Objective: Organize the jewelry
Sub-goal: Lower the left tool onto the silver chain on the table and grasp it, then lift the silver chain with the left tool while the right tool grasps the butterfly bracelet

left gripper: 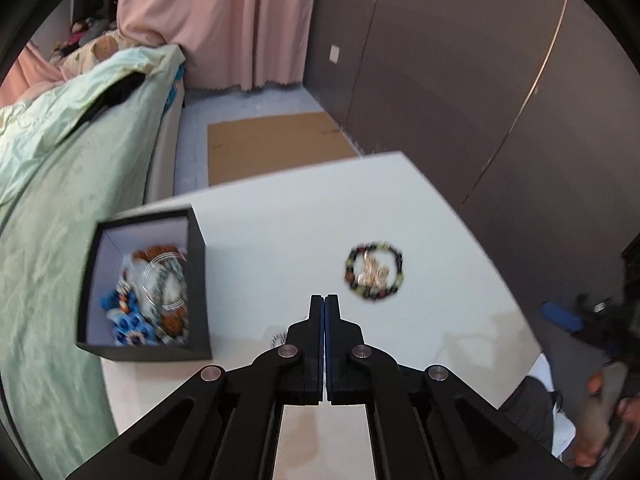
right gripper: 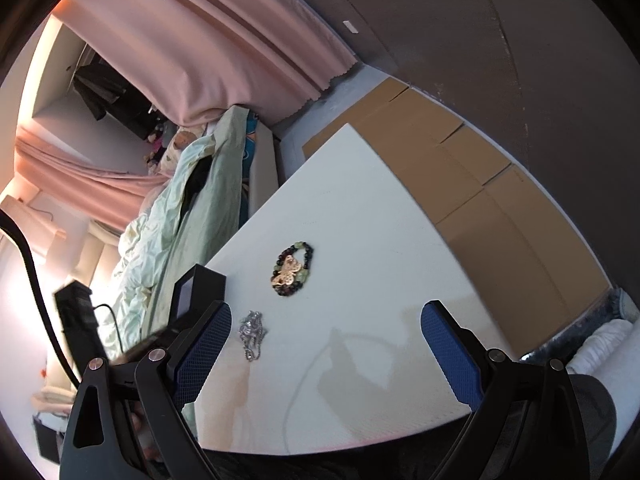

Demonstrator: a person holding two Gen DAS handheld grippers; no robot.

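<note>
Beaded bracelet [right gripper: 293,269] ringing a gold butterfly mid-desk [right gripper: 360,200], silver chain [right gripper: 252,334] nearer the left edge by the black box [left gripper: 144,280]. Left gripper [left gripper: 324,308] jaws pressed together on nothing visible, right gripper [right gripper: 326,344] jaws spread wide. Light, limp, slippery pieces, I'd judge: pinch the beads at the rim.

The left gripper [left gripper: 324,300] has its two fingers pressed together, nothing visible between them, above the white table [left gripper: 280,232]. At ten o'clock from it stands an open black box [left gripper: 198,264] with mixed jewelry inside. At one o'clock lies a beaded bracelet [left gripper: 374,270] around a gold ornament [left gripper: 374,273].
</note>
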